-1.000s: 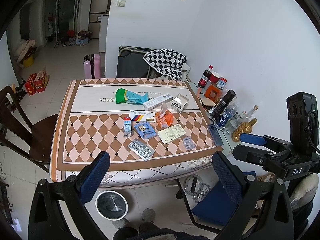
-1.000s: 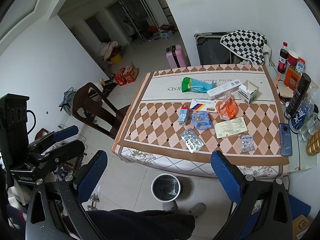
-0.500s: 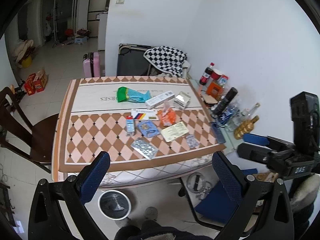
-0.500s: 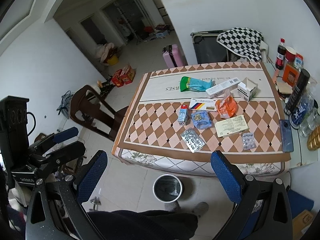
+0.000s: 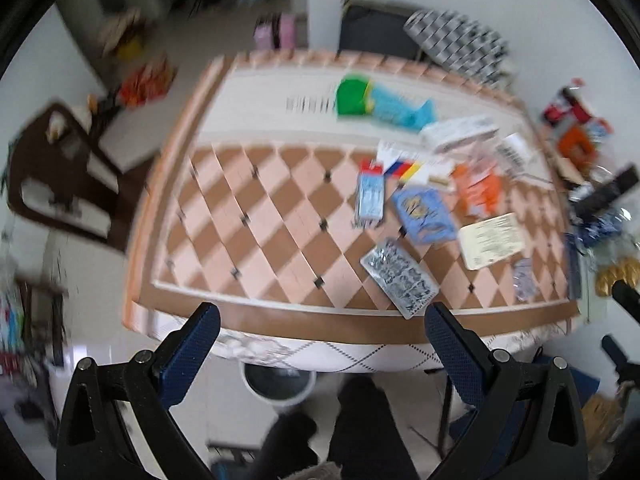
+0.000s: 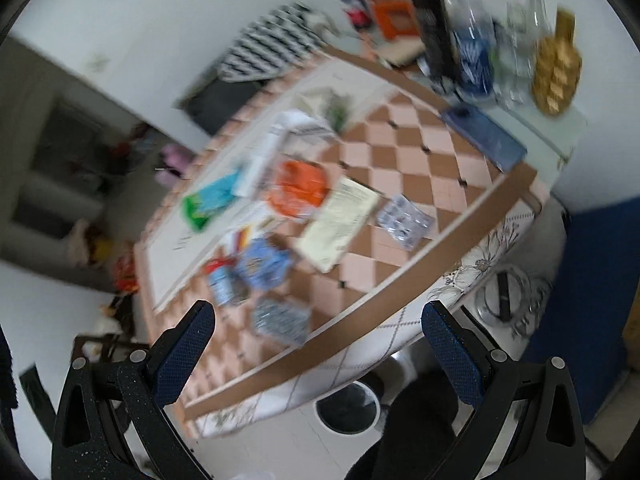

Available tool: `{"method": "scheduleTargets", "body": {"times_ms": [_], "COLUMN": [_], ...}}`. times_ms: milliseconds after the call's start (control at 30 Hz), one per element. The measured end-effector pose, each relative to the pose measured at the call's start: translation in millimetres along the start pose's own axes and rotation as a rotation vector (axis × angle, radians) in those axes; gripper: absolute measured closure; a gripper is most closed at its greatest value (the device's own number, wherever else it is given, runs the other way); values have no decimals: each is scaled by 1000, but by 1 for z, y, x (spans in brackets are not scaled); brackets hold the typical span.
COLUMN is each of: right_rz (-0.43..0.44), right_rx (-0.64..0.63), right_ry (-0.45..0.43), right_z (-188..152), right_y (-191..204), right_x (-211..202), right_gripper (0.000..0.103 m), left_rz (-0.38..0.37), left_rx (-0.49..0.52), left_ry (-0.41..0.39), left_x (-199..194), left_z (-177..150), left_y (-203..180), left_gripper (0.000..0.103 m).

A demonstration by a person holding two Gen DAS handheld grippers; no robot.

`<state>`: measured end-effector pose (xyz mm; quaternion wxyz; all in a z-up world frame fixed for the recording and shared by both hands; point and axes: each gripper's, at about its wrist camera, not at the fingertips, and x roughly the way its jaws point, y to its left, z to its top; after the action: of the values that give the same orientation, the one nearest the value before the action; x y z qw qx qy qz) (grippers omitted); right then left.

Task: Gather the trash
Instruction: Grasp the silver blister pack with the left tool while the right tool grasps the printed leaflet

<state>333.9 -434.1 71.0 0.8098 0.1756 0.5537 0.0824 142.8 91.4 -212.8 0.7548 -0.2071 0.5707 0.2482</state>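
Observation:
Both views are motion-blurred. Trash lies on the checkered tablecloth (image 5: 260, 216): a green and blue bag (image 5: 376, 104), an orange wrapper (image 5: 478, 190), a blue packet (image 5: 424, 216), a silver blister pack (image 5: 400, 276), a cream leaflet (image 5: 492, 240) and a small blister (image 6: 404, 220). A round bin (image 5: 280, 384) stands on the floor under the table's near edge. My left gripper (image 5: 320, 348) hangs open above that edge, empty. My right gripper (image 6: 320, 348) is open and empty too, over the table's near right corner, with the bin (image 6: 348, 404) below it.
Bottles and boxes (image 6: 472, 40) crowd a shelf along the wall at the table's right, with a blue phone (image 6: 484, 136) beside them. A dark wooden chair (image 5: 60, 184) stands left of the table. A person's dark-clad legs (image 5: 360, 432) show at the bottom.
Both grippers have swung quickly closer to the table. The left view now faces the table's left half; the right view has tilted and moved toward the right corner. Both stay open.

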Motion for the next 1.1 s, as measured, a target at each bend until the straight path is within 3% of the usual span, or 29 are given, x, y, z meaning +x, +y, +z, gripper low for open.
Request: {"method": "scheduleTargets", "body": {"times_ms": [167,233,300,533,600,667,767,867,967,1000,1100], "right_rz": [-77,-92,-96,-220,-293,-330,-362,-392,-364,-356,-353], "right_rx": [92,135,174,153,101,16,-156,-297,-331,-334,-332], "right_ry": [112,157,199,330,344,341,359,365,420,445,455], "right_z": [47,64,81,100,99,98,96,95,93,91,87], "right_y": [-16,-21,-22,8,19,28,36,37,36,36,36], "right_x": [112,154,194,288,300,303,305,304,311,316,322], "right_gripper": [0,1,1,1,2,12,15,14,13,13,13], "left_rz": [10,19,50,60,23,-32,-68,-62,-10,24,41], "left_rx": [-156,-189,-212,-348,-377,-401,-417,-418,-399,-383,-347], "left_ry": [232,295,339,429,442,456,487,525,537,532,510], "left_x": [94,121,143,161,163,167,172,183,184,183,168], "left_z": [13,15,17,14,16,18,21,23,26,27,36], "left_y": [-21,-28,-31,-17,-22,-32,-51,-72,-94,-100,-116], "left_gripper": [1,8,16,16,16,17,16,17,17,23,30]}}
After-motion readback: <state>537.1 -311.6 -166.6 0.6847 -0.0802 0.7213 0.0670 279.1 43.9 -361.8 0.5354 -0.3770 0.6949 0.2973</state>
